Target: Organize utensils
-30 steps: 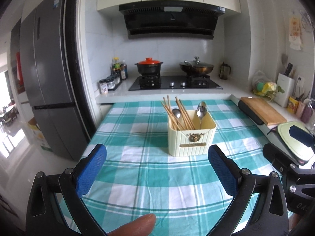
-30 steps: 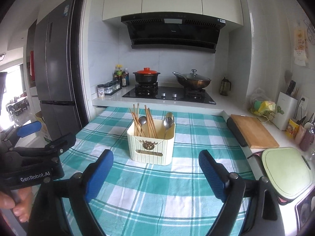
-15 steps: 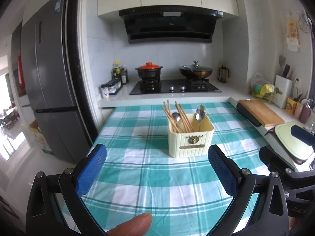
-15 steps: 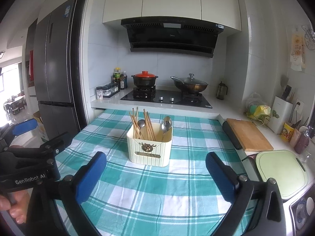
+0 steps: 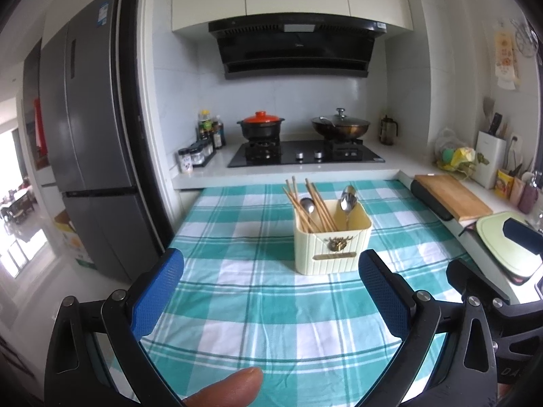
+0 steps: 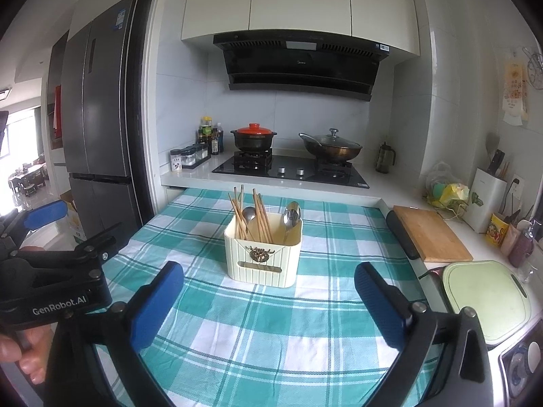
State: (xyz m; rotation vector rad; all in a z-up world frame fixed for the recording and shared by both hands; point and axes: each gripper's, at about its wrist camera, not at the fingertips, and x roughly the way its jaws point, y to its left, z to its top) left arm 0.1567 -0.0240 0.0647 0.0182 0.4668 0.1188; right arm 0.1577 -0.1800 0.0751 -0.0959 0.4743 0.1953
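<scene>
On the far left stands a grey fridge [image 5: 91, 169], beside the white kitchen wall. Next to it, on the back worktop, there are small spice jars [image 5: 195, 156] and dark bottles [image 5: 210, 132]. Then comes the black stove [image 5: 305, 157] with a black pot with a red lid [image 5: 260, 125] and, to its right, a wok with a glass lid [image 5: 340, 126].

In front of the stove is the counter [image 5: 237, 271], covered with a green and white checked cloth. The left tool [image 5: 271, 291] hangs low over the near part of this cloth; its two blue pads stand wide apart and nothing is between them. A fingertip [image 5: 227, 388] of the person shows at the bottom edge.

The cream utensil box [image 5: 331, 242] stands upright on the cloth, a little right of the middle. Wooden chopsticks [image 5: 309, 207] lean in its left compartment with one spoon [image 5: 307, 205], and another spoon [image 5: 348, 196] stands in the right one.

The right tool [image 6: 269, 291] is also wide open and empty, near the box but not touching it. Further right lie a wooden cutting board [image 6: 429, 234] and a pale green board [image 6: 485, 296].
</scene>
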